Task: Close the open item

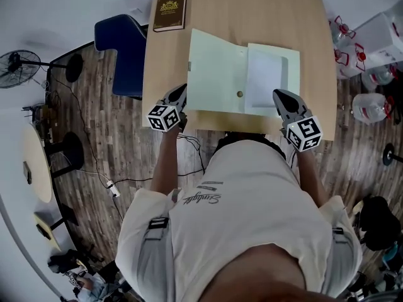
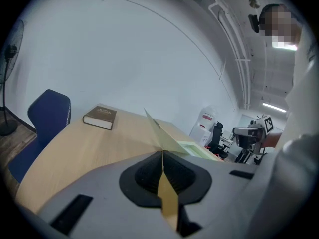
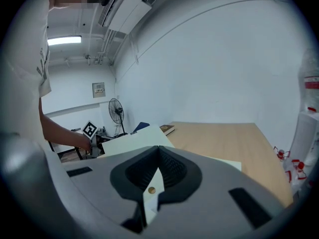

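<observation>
A pale green folder (image 1: 217,71) lies open on the wooden table (image 1: 252,11), with white paper (image 1: 264,77) in its right half and a small stud (image 1: 239,94) near the front edge. My left gripper (image 1: 179,95) is shut on the near corner of the left flap. In the left gripper view that flap (image 2: 160,129) slants up out of the shut left gripper (image 2: 162,158). My right gripper (image 1: 281,97) is shut on the folder's front right edge. In the right gripper view the folder's edge (image 3: 149,195), with a brass stud, sits in the right gripper (image 3: 158,169).
A brown book (image 1: 169,12) lies at the table's far left corner. A blue chair (image 1: 119,43) stands at the table's left side and a fan (image 1: 16,65) further left. Water bottles (image 1: 371,106) and a white box (image 1: 381,33) sit on the floor to the right.
</observation>
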The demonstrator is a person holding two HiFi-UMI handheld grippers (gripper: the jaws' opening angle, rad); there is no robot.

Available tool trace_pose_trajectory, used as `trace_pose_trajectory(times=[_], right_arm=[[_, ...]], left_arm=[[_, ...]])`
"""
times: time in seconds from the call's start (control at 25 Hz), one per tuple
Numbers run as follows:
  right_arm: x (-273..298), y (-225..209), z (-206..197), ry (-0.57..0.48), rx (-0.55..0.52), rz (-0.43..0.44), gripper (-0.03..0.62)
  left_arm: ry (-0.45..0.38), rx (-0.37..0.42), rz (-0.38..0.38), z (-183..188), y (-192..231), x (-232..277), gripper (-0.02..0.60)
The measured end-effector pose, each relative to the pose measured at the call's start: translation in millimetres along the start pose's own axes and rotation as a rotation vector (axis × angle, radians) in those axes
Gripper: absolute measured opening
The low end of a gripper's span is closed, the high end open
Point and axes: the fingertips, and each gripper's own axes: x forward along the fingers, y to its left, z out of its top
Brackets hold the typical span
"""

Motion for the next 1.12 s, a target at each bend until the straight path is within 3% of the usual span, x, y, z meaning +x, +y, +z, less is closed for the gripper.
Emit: trace_pose_trajectory(times=[0.48,1.12], right_arm=[[-11,-7,4,-0.017,0.009,-0.023,-0.005],[-57,-45,-9,-0.027,0.071,-0.144,-0.005]], left_arm=[[0.005,0.049,-0.156,-4,-78,40,0.016],[0.116,0.107,-0.285,-20,-136,90,0.016]])
